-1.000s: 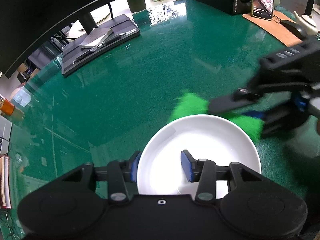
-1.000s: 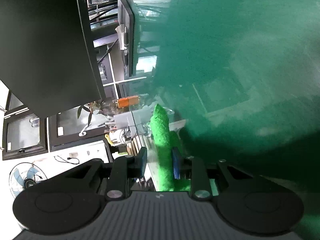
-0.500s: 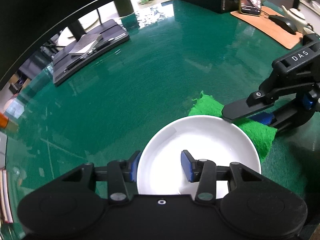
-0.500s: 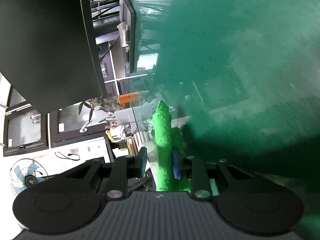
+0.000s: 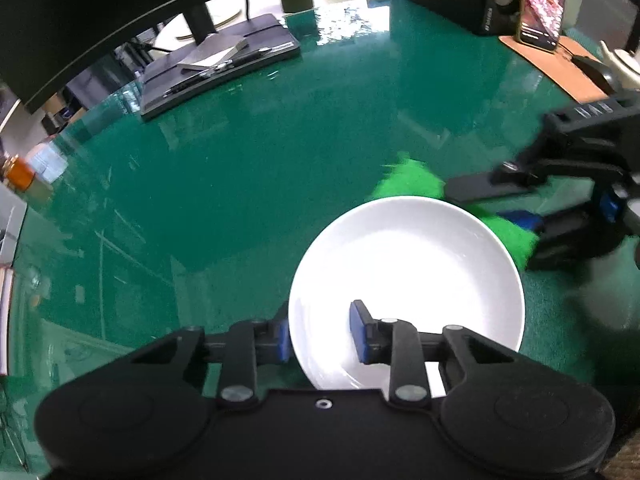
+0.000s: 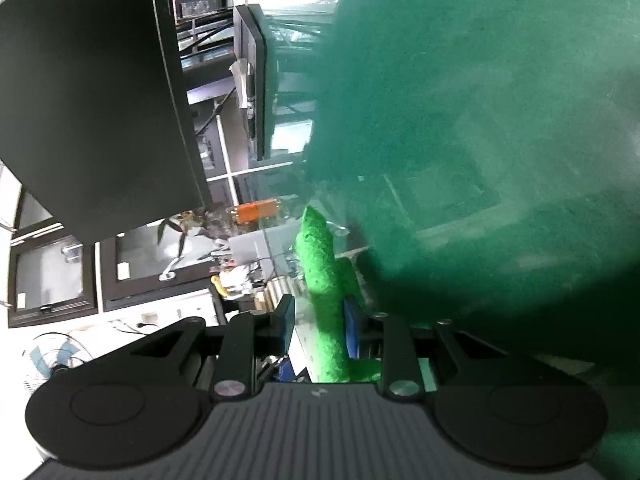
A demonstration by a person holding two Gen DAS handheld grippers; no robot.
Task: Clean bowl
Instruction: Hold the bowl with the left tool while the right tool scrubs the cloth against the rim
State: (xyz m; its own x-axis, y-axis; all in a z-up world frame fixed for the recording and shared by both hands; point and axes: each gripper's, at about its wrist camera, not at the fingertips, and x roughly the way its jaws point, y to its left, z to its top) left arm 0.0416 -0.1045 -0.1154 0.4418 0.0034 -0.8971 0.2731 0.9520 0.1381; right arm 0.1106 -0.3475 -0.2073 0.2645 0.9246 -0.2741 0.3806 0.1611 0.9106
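Left tool astride bowl rim

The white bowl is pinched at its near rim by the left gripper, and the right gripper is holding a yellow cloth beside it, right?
Not quite: the cloth is green, as the left wrist view shows. The left gripper does pinch the white bowl at its near rim, and the right gripper holds the cloth.

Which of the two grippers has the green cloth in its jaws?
The right gripper at the bowl's far rim holds the green cloth. The left gripper instead clamps the bowl's near rim.
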